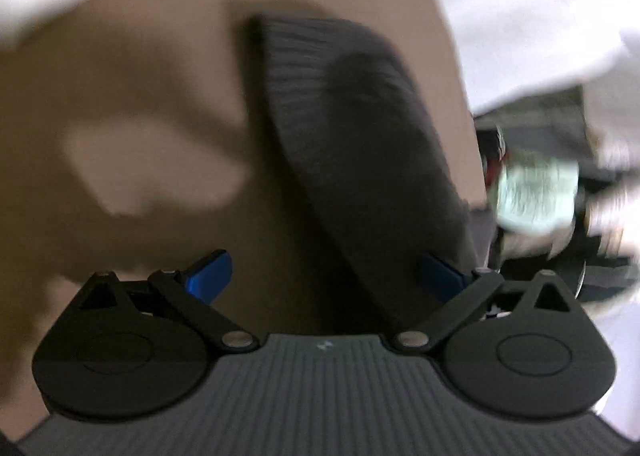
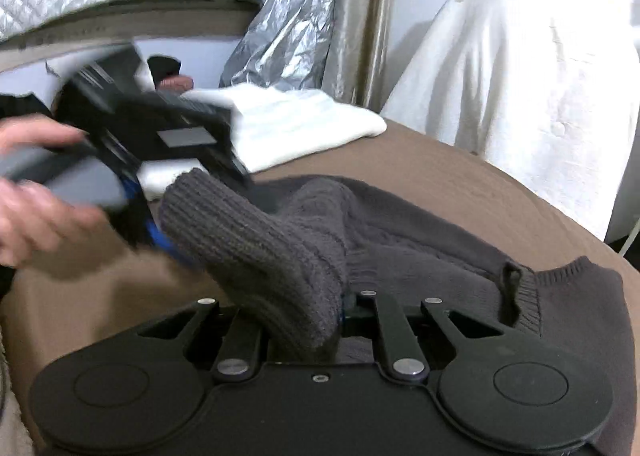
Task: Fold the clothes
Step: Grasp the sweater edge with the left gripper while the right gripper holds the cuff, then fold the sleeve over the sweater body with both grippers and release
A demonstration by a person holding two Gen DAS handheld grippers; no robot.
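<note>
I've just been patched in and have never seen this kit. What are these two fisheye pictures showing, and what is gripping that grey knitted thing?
There is no robot arm: a person holds a two-jaw tool in each hand, each with a camera looking along its jaws. In the right wrist picture, the right gripper has its jaws shut on the ribbed sleeve of a dark grey sweater lying on a brown cover. A folded white garment lies behind. The person's hand carries the left gripper, whose own blurred picture shows its blue-tipped jaws wide open, gripping nothing.
</note>
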